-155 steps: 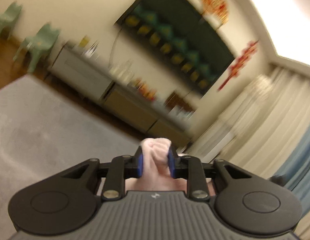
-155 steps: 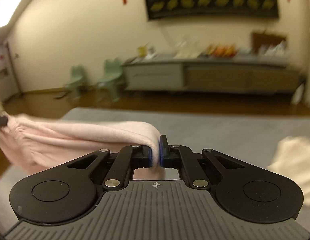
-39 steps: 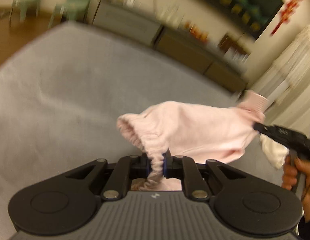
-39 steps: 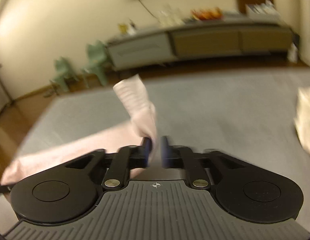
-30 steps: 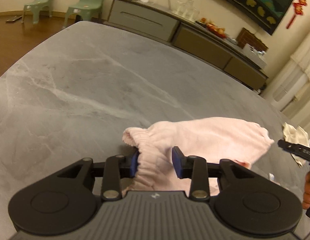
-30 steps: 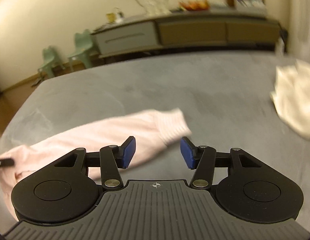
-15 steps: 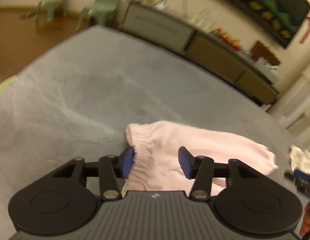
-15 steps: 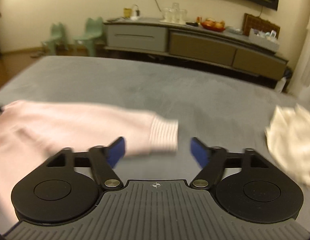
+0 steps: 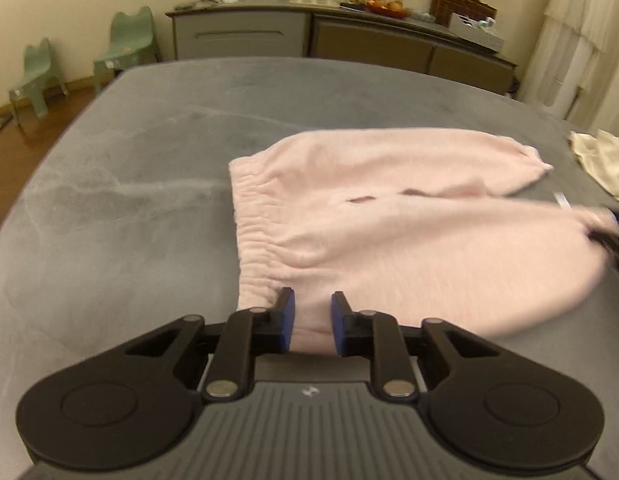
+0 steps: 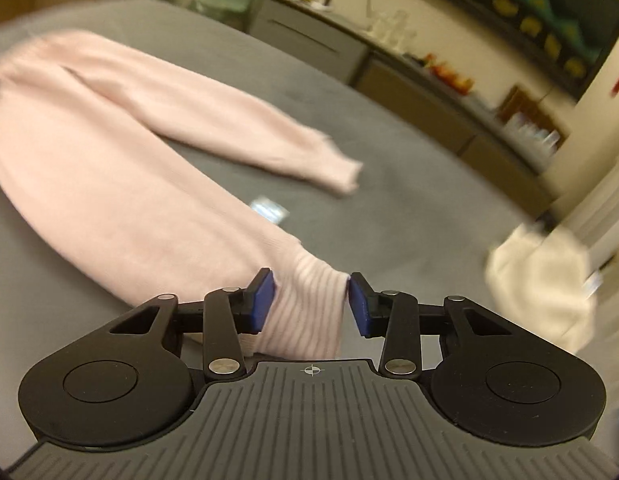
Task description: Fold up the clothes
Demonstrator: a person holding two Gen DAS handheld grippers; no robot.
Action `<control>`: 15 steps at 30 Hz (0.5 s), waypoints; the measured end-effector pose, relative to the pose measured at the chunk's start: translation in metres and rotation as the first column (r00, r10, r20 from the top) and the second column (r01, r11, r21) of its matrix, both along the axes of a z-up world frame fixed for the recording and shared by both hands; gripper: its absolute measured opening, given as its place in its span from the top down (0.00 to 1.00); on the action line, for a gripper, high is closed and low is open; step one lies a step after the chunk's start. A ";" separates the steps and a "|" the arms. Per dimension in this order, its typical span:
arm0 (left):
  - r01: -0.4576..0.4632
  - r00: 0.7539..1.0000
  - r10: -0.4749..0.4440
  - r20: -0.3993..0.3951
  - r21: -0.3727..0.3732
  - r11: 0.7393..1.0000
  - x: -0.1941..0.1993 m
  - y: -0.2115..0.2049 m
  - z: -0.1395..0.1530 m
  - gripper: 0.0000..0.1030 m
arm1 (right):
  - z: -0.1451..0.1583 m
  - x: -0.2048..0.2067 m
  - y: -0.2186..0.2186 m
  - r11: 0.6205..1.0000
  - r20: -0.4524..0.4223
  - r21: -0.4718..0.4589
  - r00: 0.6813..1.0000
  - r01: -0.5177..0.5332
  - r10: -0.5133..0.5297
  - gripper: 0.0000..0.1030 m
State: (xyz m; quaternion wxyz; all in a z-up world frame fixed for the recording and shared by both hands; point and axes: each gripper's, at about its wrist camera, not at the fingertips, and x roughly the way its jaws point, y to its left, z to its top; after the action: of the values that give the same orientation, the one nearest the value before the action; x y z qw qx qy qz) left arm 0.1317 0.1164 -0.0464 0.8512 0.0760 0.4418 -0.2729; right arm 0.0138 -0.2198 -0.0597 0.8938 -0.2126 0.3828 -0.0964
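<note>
1. A pair of pink trousers [image 9: 389, 208] lies flat on the grey marbled counter [image 9: 121, 184], well in from its far edge, with its long axis running across the counter.
2. The gathered waistband [image 9: 251, 236] points toward the counter's left side in the left wrist view; the two legs stretch away to the right.
3. The legs split apart toward their ends: the far leg [image 10: 229, 120] lies nearer the counter's far edge, and the near leg ends in a ribbed cuff [image 10: 305, 308].
4. The left tongs [image 9: 311, 322] stand narrow and are closing, with the near corner of the waistband between the blue pads; the pads do not clearly press on it.
5. The right tongs [image 10: 309, 304] stand about half wide and are closing around the ribbed cuff, the pads just beside its edges.
6. A cream garment [image 10: 545, 280] lies crumpled toward the counter's right edge, apart from the trousers.
</note>
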 end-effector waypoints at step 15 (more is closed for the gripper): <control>-0.108 0.994 0.109 0.003 -0.061 0.992 0.063 -0.011 0.004 0.68 | 0.019 0.036 0.147 0.886 0.091 0.384 0.965 -0.261 0.244 0.42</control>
State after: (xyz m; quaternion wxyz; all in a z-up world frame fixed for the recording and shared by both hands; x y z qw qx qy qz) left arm 0.1947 0.1056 -0.0421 0.8681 0.0270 0.4340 -0.2393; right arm 0.0498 -0.0730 -0.0402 0.9307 -0.0752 0.3452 0.0951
